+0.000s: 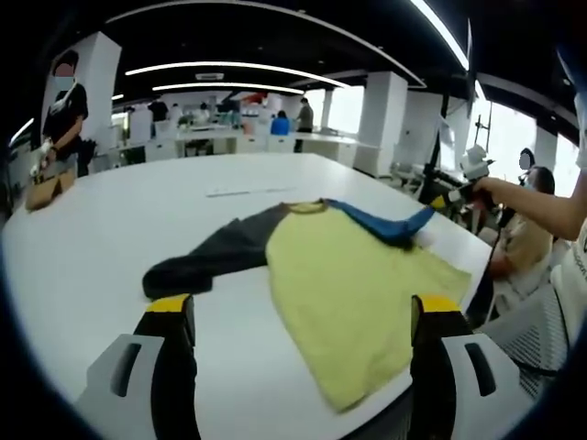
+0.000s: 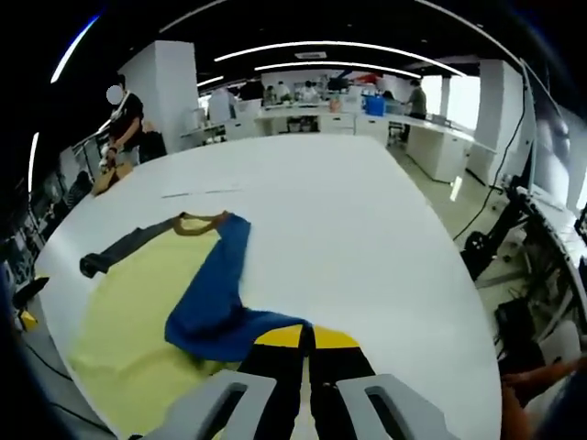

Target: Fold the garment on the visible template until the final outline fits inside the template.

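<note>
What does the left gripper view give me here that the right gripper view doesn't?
Left gripper view: the left tool, jaws wide apart and holding nothing, above the yellow shirt body; the right tool seen from the side at the blue sleeve's cuff, in a person's hand.

Right gripper view: the right tool from behind, jaws together on the blue sleeve, which lies folded across the shirt.

Both: the shirt on the white table, its dark sleeve stretched out flat, its brown collar.
</note>
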### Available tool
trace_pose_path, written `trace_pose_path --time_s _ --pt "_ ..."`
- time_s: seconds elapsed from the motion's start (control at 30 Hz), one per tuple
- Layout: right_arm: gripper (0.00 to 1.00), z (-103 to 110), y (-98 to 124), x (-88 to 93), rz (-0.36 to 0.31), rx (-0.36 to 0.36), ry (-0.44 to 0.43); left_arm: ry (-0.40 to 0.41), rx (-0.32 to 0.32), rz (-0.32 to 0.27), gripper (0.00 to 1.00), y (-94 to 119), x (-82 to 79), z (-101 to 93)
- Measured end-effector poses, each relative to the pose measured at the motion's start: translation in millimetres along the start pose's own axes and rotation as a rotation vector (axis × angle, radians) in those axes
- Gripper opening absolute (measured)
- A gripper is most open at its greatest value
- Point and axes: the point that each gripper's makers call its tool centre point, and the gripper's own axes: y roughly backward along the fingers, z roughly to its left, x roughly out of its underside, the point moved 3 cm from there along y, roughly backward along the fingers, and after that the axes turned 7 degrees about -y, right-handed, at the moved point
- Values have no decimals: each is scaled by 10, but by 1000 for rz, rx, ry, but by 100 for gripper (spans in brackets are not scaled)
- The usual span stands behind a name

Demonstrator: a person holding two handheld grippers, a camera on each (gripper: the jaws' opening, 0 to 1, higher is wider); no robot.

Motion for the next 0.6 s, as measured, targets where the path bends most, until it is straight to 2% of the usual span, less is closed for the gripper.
trace_pose_path --time_s 0.3,0.37,0.4,0.6 --pt "0 -335 1 97 22 67 1 -6 -3 3 95 -2 -1 11" --pt "0 -430 8 125 25 86 -7 -8 -5 4 95 -1 -10 5" --pt "0 -607 -1 129 29 93 -12 -8 -5 4 95 -1 -11 5" --pt "0 -820 -15 209 49 130 -22 -11 0 8 95 -11 -5 -10"
